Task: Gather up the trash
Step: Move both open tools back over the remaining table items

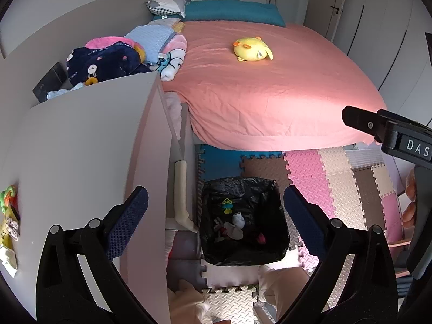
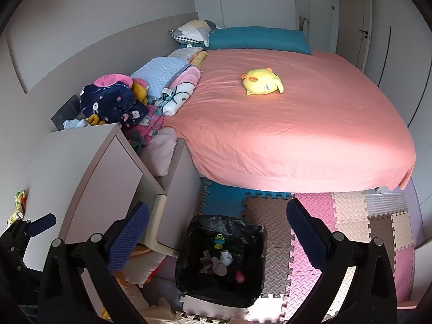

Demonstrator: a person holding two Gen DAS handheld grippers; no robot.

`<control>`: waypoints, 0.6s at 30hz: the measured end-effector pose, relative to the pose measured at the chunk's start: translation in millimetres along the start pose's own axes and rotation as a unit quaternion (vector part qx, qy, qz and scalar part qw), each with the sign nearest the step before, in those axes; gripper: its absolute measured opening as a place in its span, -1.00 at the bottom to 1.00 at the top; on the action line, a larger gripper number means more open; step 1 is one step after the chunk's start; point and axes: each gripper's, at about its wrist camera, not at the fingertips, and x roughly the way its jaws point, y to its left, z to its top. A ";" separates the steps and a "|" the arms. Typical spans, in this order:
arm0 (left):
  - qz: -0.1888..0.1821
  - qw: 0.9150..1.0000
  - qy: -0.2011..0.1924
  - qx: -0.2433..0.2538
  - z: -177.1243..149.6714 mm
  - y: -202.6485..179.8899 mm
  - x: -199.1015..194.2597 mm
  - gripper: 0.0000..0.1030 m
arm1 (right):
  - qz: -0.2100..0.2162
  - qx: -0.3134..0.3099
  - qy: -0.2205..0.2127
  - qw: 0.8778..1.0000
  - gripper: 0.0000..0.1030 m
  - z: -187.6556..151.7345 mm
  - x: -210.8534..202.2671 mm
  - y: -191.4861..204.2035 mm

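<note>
Left wrist view
Left gripper [image 1: 216, 208]: tilted steeply down over the bin [image 1: 244, 220]; jaws spread wide, nothing between them.
Bin: black-lined, on the foam mat [image 1: 332, 186] beside the bed's near edge; trash [image 1: 235, 225] lies in its bottom.
Right gripper [image 1: 378, 132]: enters at right edge; a hand [image 1: 410, 199] grips its handle.

Right wrist view
Right gripper [image 2: 217, 220]: pitched down above the bin [image 2: 221, 262]; jaws spread wide, empty.
Left gripper [image 2: 40, 222]: at left edge by the cabinet [image 2: 89, 167].
Bed [image 2: 297, 135]: yellow plush [image 2: 262, 81] near its middle.
</note>
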 end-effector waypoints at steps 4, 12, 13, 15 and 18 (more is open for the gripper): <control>0.002 1.000 -0.005 -0.001 -2.8 3.0 -5.5 0.88 | -0.001 -0.004 -0.002 1.000 0.96 -1.9 -3.8 7.6; 0.011 1.000 -0.011 -0.023 -12.3 26.0 -17.2 0.88 | 0.009 -0.017 -0.002 1.000 0.96 -2.9 -6.9 32.8; 0.013 1.000 -0.012 -0.025 -13.1 29.3 -18.7 0.88 | 0.011 -0.020 -0.001 1.000 0.96 -3.5 -6.6 36.8; 0.016 0.999 -0.013 -0.032 -15.8 36.2 -21.9 0.88 | 0.014 -0.023 0.000 1.000 0.96 -3.9 -6.3 44.0; 0.023 0.999 -0.015 -0.038 -21.2 46.1 -27.2 0.88 | 0.021 -0.031 0.001 0.999 0.96 -5.6 -5.5 59.5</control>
